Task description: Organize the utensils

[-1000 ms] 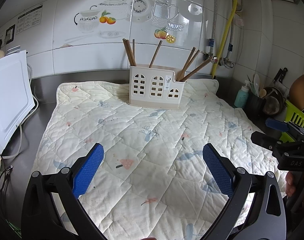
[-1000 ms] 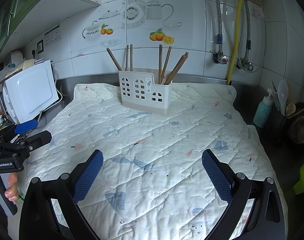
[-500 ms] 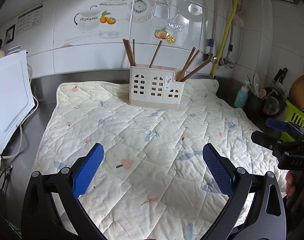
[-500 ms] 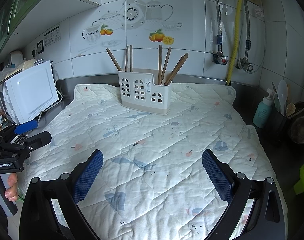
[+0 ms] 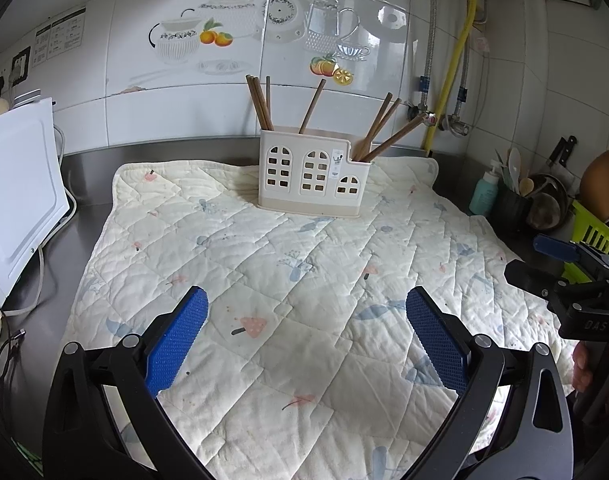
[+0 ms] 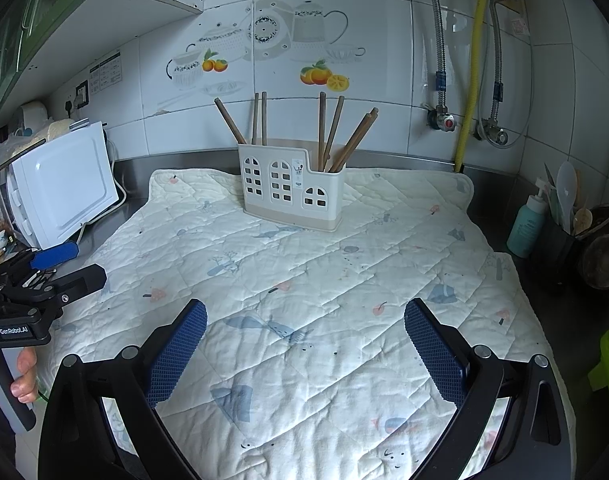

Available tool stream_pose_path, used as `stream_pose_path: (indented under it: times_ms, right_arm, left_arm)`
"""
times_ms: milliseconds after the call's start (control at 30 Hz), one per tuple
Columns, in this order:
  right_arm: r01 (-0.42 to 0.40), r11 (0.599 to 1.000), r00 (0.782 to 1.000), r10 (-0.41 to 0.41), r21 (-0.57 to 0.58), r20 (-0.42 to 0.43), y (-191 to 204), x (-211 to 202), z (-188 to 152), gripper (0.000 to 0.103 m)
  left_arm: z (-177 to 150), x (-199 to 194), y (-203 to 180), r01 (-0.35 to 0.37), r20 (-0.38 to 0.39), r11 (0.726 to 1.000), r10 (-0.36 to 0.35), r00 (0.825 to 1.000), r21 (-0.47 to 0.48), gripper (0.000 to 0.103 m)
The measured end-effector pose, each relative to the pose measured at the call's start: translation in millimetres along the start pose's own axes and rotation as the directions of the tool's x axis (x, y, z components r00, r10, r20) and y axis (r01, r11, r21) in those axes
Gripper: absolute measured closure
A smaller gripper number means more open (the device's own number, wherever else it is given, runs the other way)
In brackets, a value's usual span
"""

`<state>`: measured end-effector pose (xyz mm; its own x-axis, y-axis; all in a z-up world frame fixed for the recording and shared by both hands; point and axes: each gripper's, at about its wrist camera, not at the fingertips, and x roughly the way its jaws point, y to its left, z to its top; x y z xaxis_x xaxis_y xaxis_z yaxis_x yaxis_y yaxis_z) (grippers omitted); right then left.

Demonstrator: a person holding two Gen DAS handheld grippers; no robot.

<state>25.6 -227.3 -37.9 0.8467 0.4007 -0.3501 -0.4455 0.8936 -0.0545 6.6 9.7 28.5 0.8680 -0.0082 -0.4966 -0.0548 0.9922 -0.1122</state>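
Wooden chopsticks [image 6: 328,132] all stand in the white house-shaped utensil holder [image 6: 290,186] near the back edge of the worktop, on the quilted mat [image 6: 344,280]; no loose utensil shows on the mat, so the sorting appears finished or nearly so. Left tool [image 5: 306,334] and right tool [image 6: 304,338] hover over the front edge, jaws spread wide, empty. Legible writing: "GenRobot.AI" and "DAS" on the tool bodies; the holder's sticker is unreadable.

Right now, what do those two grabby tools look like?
Each is a black plastic tool with two curved arms, silver bolts and bumpy blue rubber pads. The left tool has white "GenRobot.AI" lettering and a grey handle in the right wrist view. The right tool shows "DAS" in the left wrist view.
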Motion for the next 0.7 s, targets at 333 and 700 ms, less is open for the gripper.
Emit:
stream_pose_path:
  times_ms: [333, 700]
  right_arm:
    - [-0.001, 1.0, 1.0, 0.001, 0.001, 0.0, 0.2, -0.6, 0.3, 0.007]
    - [-0.002, 1.0, 1.0, 0.002, 0.001, 0.001, 0.9, -0.9, 2.0, 0.007]
  left_arm:
    - [-0.2, 1.3, -0.2, 0.002, -0.005, 1.0, -0.002, 1.0, -0.002, 0.005]
    - [0.3, 1.9, -1.6, 0.004, -0.006, 1.0, -0.003, 1.0, 0.001, 0.005]
